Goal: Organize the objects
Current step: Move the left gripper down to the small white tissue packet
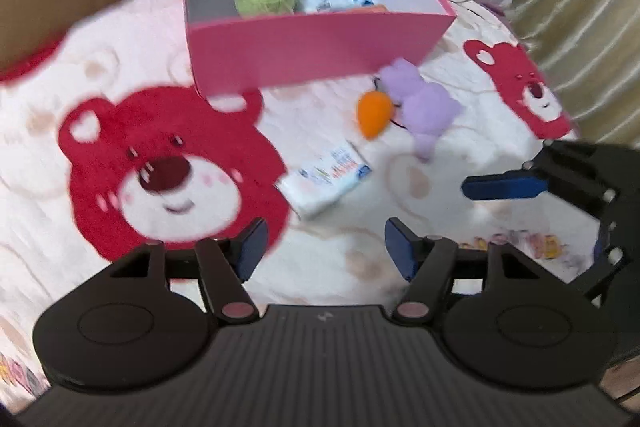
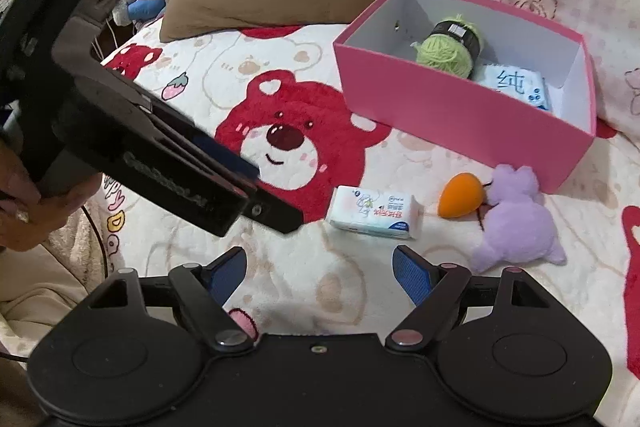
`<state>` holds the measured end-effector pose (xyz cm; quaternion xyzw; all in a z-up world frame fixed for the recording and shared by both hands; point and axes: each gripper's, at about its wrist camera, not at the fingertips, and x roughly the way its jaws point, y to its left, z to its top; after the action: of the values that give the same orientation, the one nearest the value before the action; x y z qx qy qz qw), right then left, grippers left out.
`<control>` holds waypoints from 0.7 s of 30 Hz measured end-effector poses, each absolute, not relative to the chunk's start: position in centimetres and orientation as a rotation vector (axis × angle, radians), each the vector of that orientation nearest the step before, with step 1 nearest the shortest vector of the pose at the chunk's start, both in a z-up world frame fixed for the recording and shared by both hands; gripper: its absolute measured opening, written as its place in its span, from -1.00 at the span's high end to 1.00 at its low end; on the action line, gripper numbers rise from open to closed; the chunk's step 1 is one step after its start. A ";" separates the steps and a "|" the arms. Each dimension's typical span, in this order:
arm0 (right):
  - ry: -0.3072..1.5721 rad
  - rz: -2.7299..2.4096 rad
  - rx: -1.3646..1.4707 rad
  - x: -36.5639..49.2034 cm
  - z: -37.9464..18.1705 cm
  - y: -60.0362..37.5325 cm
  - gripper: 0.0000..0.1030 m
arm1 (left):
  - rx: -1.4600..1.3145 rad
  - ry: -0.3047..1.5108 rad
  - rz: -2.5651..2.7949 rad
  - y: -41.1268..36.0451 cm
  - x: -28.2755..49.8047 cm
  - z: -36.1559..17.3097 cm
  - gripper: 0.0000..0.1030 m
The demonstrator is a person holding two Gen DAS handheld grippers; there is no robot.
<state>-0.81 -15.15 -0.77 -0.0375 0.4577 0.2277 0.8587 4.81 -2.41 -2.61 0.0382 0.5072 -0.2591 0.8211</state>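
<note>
Your left gripper [image 1: 322,251] and right gripper [image 2: 320,277] both stand open and empty, angled down over the bedspread [image 2: 340,275], likely to collect what is outside the pink box [image 2: 460,115]. The tissue pack [image 2: 376,213], white with pink print, lies flat just ahead; the lilac plush [image 2: 516,223] touches the orange carrot [image 2: 460,201].

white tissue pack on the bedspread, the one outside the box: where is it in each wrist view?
Left wrist: tissue pack, centre of frame, tilted, just ahead of the left gripper, below the purple plush.
Right wrist: tissue pack, centre of frame, ahead of the right gripper, left of the orange carrot toy.
Shared landmark: the pink box, behind the pack in both views.
</note>
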 end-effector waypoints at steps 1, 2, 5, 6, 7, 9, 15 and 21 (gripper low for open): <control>0.957 0.472 -0.085 -0.7 -1.0 -15.0 -0.63 | 0.061 1.098 -0.552 -2.2 5.0 -2.9 -0.27; 0.955 0.470 -0.094 -0.6 -1.2 -14.9 -0.63 | 0.033 1.121 -0.557 -1.9 5.2 -3.2 -0.27; 0.958 0.462 -0.124 -0.4 -1.9 -14.5 -0.63 | 0.009 1.148 -0.557 -1.3 5.5 -4.1 -0.27; 0.959 0.465 -0.124 -0.3 -2.1 -14.5 -0.63 | 0.010 1.148 -0.553 -1.2 5.5 -4.4 -0.28; 0.958 0.467 -0.120 -0.2 -2.5 -14.5 -0.63 | 0.005 1.150 -0.556 -1.1 5.6 -4.7 -0.28; 0.950 0.467 -0.116 0.1 -3.1 -14.5 -0.63 | -0.016 1.157 -0.553 -0.9 6.0 -5.4 -0.29; 0.976 0.408 -0.147 1.1 -5.8 -14.0 -0.63 | 0.085 1.106 -0.468 -2.0 6.5 -7.6 -0.30; 0.957 0.374 -0.118 1.9 -7.3 -14.0 -0.62 | 0.038 1.123 -0.486 -2.3 7.4 -9.1 -0.30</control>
<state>1.86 -14.03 -7.28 -0.0566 0.4575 0.1788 0.8692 7.39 -2.31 -9.07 0.0178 0.5270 -0.2283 0.8184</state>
